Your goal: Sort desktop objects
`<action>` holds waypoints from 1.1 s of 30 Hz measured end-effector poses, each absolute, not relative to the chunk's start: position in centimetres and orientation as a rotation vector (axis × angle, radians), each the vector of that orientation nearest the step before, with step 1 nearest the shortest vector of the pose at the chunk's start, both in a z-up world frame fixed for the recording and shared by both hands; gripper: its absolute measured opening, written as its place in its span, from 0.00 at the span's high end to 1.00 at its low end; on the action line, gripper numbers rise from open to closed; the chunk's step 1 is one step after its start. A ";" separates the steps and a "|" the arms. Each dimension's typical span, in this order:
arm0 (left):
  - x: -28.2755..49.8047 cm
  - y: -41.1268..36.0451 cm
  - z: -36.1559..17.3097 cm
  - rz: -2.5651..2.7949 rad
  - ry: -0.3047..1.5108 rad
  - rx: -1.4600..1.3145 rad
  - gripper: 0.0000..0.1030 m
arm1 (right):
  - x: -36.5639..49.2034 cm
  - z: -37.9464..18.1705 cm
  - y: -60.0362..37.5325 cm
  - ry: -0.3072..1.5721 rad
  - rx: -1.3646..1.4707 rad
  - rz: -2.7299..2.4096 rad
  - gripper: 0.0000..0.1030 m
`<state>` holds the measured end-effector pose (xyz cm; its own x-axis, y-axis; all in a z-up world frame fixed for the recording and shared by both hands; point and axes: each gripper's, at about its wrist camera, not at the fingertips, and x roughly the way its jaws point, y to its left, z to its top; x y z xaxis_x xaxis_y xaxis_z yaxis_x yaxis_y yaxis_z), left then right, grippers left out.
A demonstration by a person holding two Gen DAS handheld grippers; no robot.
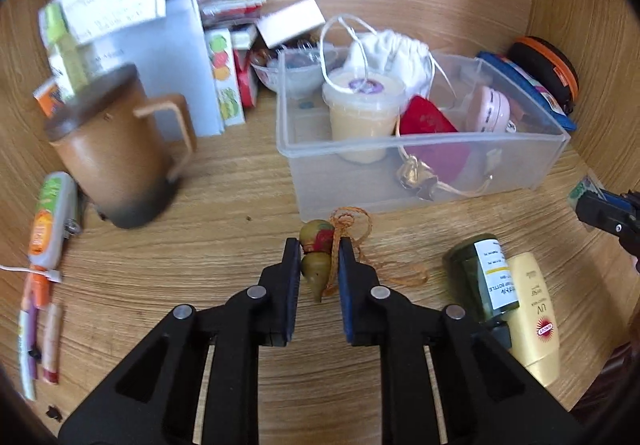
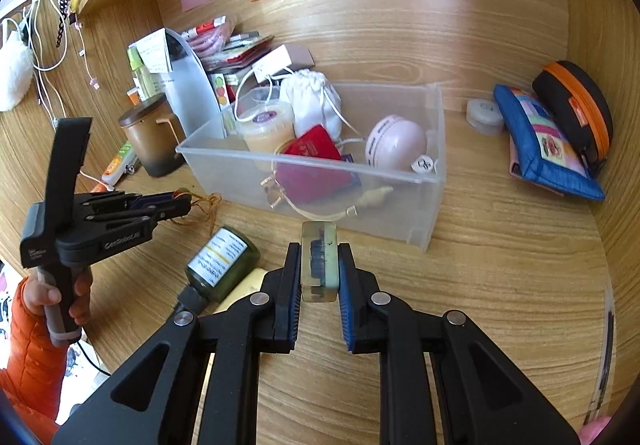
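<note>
**Both claws loaded beside the bin**

Left claw [image 1: 319,257] clamped on a small gourd-shaped wooden charm [image 1: 316,261], orange cord [image 1: 360,245] trailing onto the bench [image 1: 224,229], just before the clear plastic bin [image 1: 420,161]. Right claw [image 2: 319,265] clamped on a translucent rectangular block [image 2: 319,261], held near the bin's front wall. Green bottle [image 1: 484,277] and yellow sunscreen tube [image 1: 534,317] lying side by side, touching.

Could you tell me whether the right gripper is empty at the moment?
No, the right gripper is shut on a clear block.
</note>
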<state>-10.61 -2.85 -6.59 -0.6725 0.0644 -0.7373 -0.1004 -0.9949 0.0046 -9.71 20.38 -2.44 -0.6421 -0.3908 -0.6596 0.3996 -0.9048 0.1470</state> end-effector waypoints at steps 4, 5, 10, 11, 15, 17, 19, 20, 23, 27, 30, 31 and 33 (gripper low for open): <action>-10.2 -2.6 -5.3 2.792 0.051 -1.186 0.84 | -9.7 -1.7 19.9 0.031 0.979 -2.510 0.86; -10.1 -2.6 -5.0 2.793 0.044 -1.173 0.84 | -9.7 -1.6 19.8 0.033 0.974 -2.510 0.86; -9.3 -2.3 -3.4 2.824 0.072 -1.111 0.84 | -9.9 -1.0 19.6 0.030 0.960 -2.506 0.86; -9.1 -2.3 -3.1 2.822 0.068 -1.099 0.84 | -10.0 -0.9 19.6 0.031 0.958 -2.507 0.86; -8.6 -2.1 -1.7 2.825 0.060 -1.046 0.84 | -10.2 -0.4 19.3 0.036 0.943 -2.512 0.86; -8.5 -2.0 -1.1 2.827 0.062 -1.025 0.84 | -10.3 0.0 19.2 0.037 0.931 -2.515 0.86; -8.6 -1.9 -0.5 2.828 0.062 -1.006 0.84 | -10.6 0.5 19.1 0.041 0.918 -2.518 0.86; -8.7 -1.9 -0.2 2.827 0.062 -0.997 0.84 | -10.7 0.8 19.0 0.043 0.909 -2.520 0.86; -8.9 -1.9 0.7 2.817 0.056 -0.975 0.84 | -10.9 1.5 19.0 0.050 0.883 -2.531 0.86; -9.3 -1.7 2.2 2.813 0.065 -0.936 0.84 | -10.9 2.7 18.9 0.059 0.846 -2.540 0.86; -9.7 -1.6 3.0 2.816 0.069 -0.912 0.84 | -11.1 3.1 18.5 0.083 0.826 -2.546 0.86; -9.7 -1.6 3.2 2.816 0.069 -0.905 0.84 | -11.2 3.2 18.4 0.091 0.825 -2.547 0.86; -9.7 -1.6 3.4 2.813 0.062 -0.895 0.84 | -11.6 2.8 18.1 0.100 0.840 -2.532 0.86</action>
